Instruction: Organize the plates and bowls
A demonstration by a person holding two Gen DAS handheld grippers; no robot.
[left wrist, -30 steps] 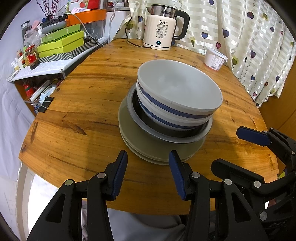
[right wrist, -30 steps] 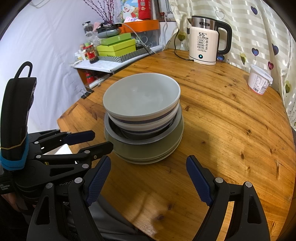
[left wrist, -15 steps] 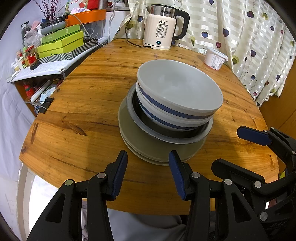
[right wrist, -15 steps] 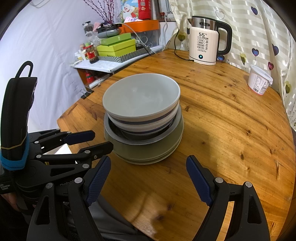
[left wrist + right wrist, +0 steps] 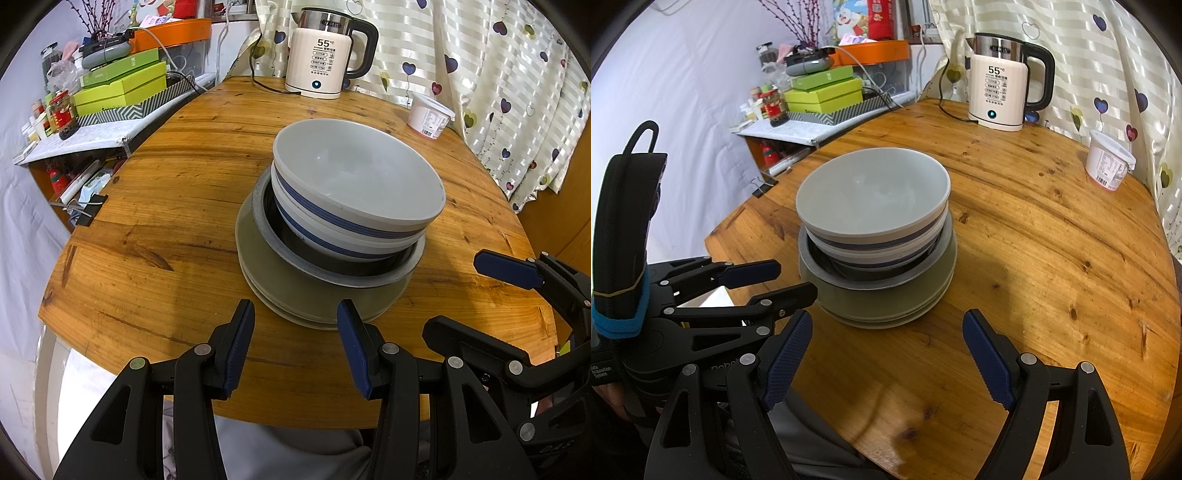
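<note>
Between my left gripper's (image 5: 295, 345) blue pads I see only bare wood: the jaws stand partly apart and hold nothing, hanging over the near edge of the bench (image 5: 155, 236). My right gripper (image 5: 886, 360) is spread wider, also empty, and hangs over the same edge; from its camera the left gripper's frame shows at the left, close beside it. Just ahead of both sits the stack (image 5: 332, 236), apart from every pad: a grey bowl (image 5: 354, 173) on top, nested in a blue-striped bowl (image 5: 332, 225), those two seated in a dark bowl with a grey rim (image 5: 266, 229), and all of it resting on olive plates (image 5: 273, 291) near the middle of the bench. Against the frames from a second ago, nothing has changed: neither gripper has shifted or altered its opening, and the stack lies exactly as it did. I read that stillness as a pause with the work done, since bowls and plates already stand sorted by size in one pile, though it could equally be a pause ahead of a further move. Further out stand a kettle (image 5: 325, 62) and a white tub (image 5: 430, 120) by the curtain, both well clear of the stack.
</note>
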